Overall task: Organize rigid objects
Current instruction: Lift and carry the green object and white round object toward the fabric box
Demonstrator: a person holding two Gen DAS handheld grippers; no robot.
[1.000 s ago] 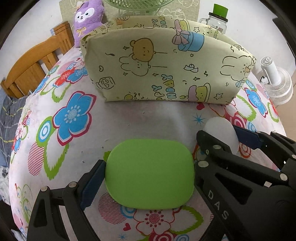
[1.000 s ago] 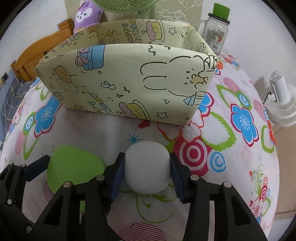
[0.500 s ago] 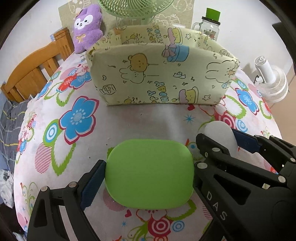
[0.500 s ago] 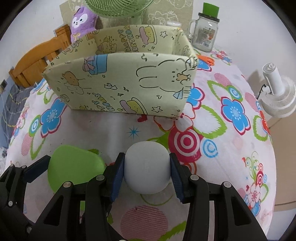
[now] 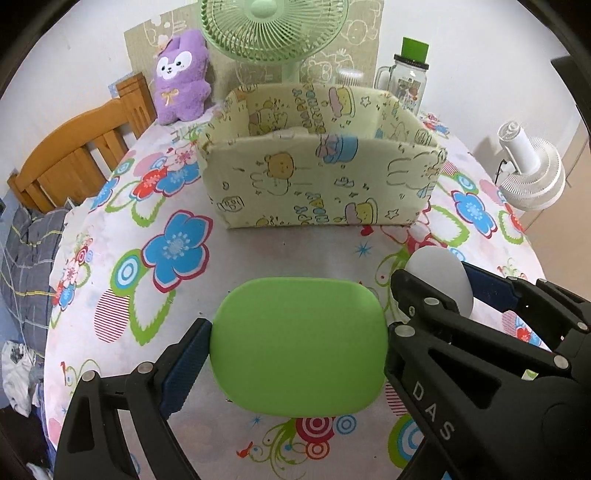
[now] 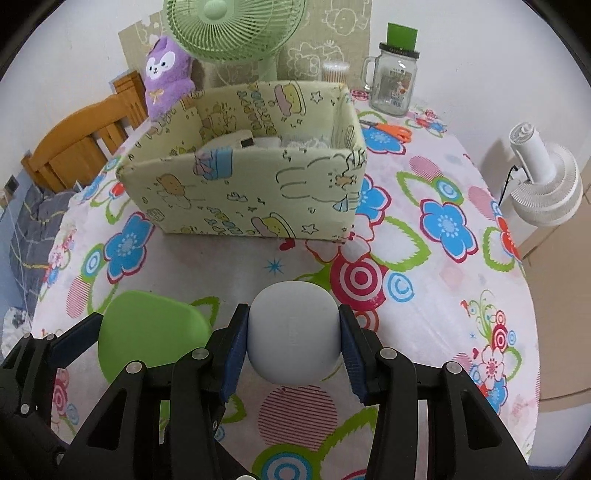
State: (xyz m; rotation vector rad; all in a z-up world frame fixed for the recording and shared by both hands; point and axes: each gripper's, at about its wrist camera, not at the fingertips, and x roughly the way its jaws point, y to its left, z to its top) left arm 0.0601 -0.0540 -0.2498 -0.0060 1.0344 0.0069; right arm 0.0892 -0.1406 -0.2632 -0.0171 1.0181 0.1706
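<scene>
My left gripper (image 5: 297, 345) is shut on a flat green rounded case (image 5: 299, 345), held above the flowered tablecloth; the case also shows in the right wrist view (image 6: 147, 328). My right gripper (image 6: 293, 338) is shut on a white rounded object (image 6: 293, 332), which also shows in the left wrist view (image 5: 441, 275), just right of the green case. A pale yellow cartoon-print box (image 5: 321, 184) stands open-topped ahead of both grippers; in the right wrist view the box (image 6: 243, 195) holds white items.
Behind the box are a green fan (image 6: 236, 29), a purple plush toy (image 5: 181, 77), a glass jar with green lid (image 6: 393, 79) and orange scissors (image 6: 391, 129). A wooden chair (image 5: 77, 155) stands left. A white fan (image 6: 543, 184) stands right, beyond the table edge.
Both grippers have risen and drawn back with their objects; the box now looks smaller and its inside shows.
</scene>
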